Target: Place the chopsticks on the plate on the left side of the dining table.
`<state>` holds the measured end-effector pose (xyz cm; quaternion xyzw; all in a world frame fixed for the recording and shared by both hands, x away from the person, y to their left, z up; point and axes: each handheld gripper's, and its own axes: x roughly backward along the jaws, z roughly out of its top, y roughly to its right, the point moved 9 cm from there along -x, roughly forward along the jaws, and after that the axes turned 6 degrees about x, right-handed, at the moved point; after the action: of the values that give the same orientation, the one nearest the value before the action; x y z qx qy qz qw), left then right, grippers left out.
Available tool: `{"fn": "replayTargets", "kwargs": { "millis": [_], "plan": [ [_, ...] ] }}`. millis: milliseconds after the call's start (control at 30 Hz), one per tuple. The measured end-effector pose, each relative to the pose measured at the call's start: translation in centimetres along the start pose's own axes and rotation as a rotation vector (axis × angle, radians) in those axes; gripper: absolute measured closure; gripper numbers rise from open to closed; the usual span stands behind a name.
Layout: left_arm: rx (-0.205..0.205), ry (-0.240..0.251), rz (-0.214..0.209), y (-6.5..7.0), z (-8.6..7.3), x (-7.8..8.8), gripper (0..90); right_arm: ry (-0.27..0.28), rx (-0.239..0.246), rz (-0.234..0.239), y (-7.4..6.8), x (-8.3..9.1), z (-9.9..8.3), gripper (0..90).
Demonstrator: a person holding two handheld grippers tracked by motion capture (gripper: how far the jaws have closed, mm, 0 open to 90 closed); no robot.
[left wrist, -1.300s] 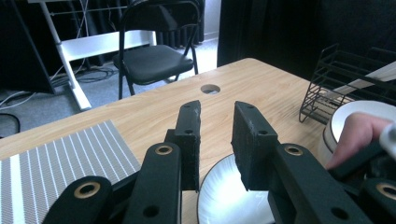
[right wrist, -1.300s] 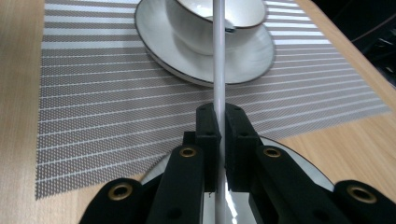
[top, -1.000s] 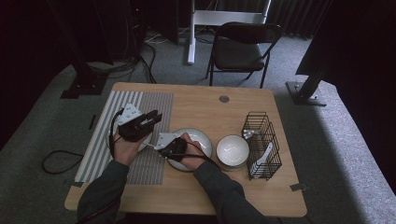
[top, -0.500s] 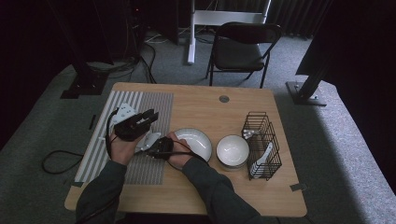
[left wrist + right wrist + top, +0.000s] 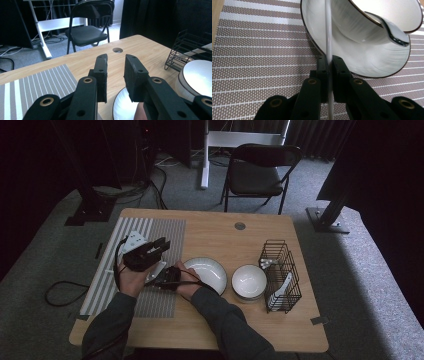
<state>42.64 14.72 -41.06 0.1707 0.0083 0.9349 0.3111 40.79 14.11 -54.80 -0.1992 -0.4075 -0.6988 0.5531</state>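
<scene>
Your right gripper (image 5: 329, 62): jaws clamped on rim of white plate (image 5: 367, 50), tilted over striped placemat (image 5: 257, 57) on counter (image 5: 220, 230). Your left gripper (image 5: 116, 72): jaws apart, nothing between, above plate.

Glossy white ceramic plate (image 5: 367, 47), woven striped placemat (image 5: 262, 50), matt wooden table (image 5: 220, 232).
</scene>
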Motion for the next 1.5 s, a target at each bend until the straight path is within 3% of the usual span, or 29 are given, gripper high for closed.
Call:
{"fn": "replayTargets", "kwargs": {
  "millis": [333,467,733,1067,1233,1500],
  "plan": [
    [0.007,0.009,0.008,-0.4,0.1,0.4,73.2,0.000,-0.006,-0.007,-0.1,-0.7,-0.1,84.2],
    [0.011,0.014,0.012,-0.6,0.2,0.5,73.2,0.002,-0.047,-0.011,-0.2,-0.4,-0.2,80.4],
    [0.016,0.018,0.019,-0.9,0.3,0.7,73.1,-0.001,-0.044,-0.017,0.1,0.9,-1.7,73.9],
    [0.022,0.006,0.025,-1.1,0.0,0.4,73.1,-0.015,-0.060,-0.024,0.5,2.2,-3.1,78.5],
    [0.017,0.002,0.024,-1.0,-0.1,0.3,73.1,-0.021,-0.062,-0.027,0.5,2.0,-3.1,83.9],
    [0.018,0.001,0.021,-1.0,-0.2,0.2,73.1,-0.018,-0.062,-0.044,1.3,1.1,-2.6,83.1]
  ]
}}
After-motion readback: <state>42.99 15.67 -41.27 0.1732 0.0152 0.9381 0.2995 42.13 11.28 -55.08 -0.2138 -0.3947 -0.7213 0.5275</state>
